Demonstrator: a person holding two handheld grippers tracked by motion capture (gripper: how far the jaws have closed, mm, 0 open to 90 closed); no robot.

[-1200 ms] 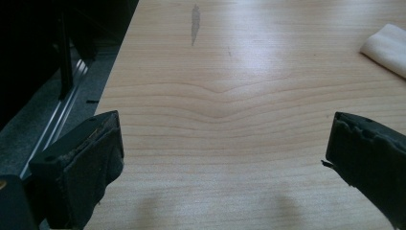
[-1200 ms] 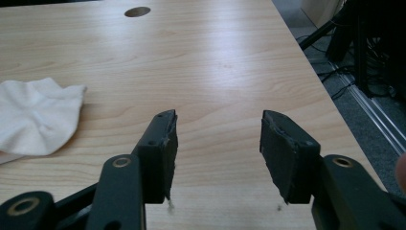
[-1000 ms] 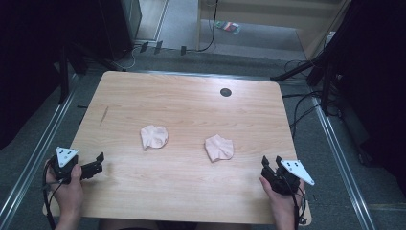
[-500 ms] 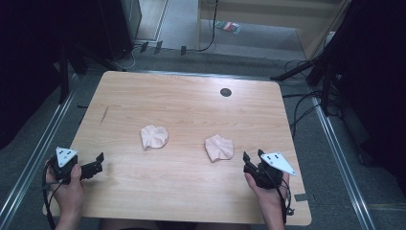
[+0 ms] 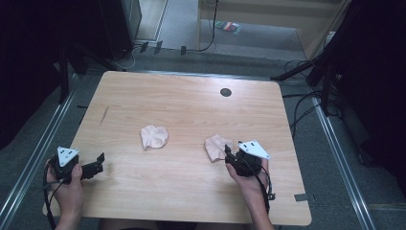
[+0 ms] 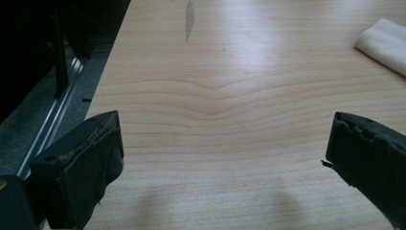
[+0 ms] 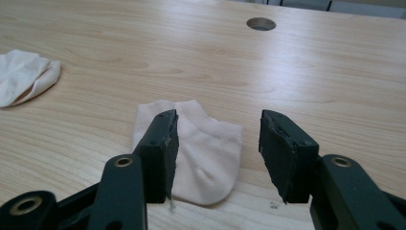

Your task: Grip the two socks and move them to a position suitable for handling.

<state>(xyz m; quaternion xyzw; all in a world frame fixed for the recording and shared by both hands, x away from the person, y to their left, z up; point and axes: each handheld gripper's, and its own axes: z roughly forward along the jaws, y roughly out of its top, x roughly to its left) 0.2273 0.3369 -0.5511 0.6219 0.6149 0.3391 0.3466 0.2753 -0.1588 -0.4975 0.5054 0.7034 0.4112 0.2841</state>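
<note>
We are looking first at the near sock (image 7: 201, 153), a pale pink one that is lying flat on the wooden table (image 5: 186, 105), a little right of the middle in the high view (image 5: 216, 146). Our right gripper (image 7: 218, 143) is standing just at its edge, low over the wood. Its jaws are standing half open and are holding nothing; in the right gripper view one jaw is showing in front of the sock's left part and the other jaw is over bare wood beside the sock. We cannot tell whether the pads are touching the fabric. In the last moment these jaws have been closing a little, with nothing gripped between them.

The second sock (image 5: 153, 136) is lying crumpled to the left of the first one, well apart from it; it is showing also at the left edge of the right gripper view (image 7: 24, 76).

Our left gripper (image 5: 98, 167) is resting near the left front corner of the table, far from both socks. Its jaws are standing wide open and are holding nothing, with only bare wood between them (image 6: 225, 163).

Behind the socks, a round cable hole (image 5: 225, 92) is sitting in the table top.
</note>
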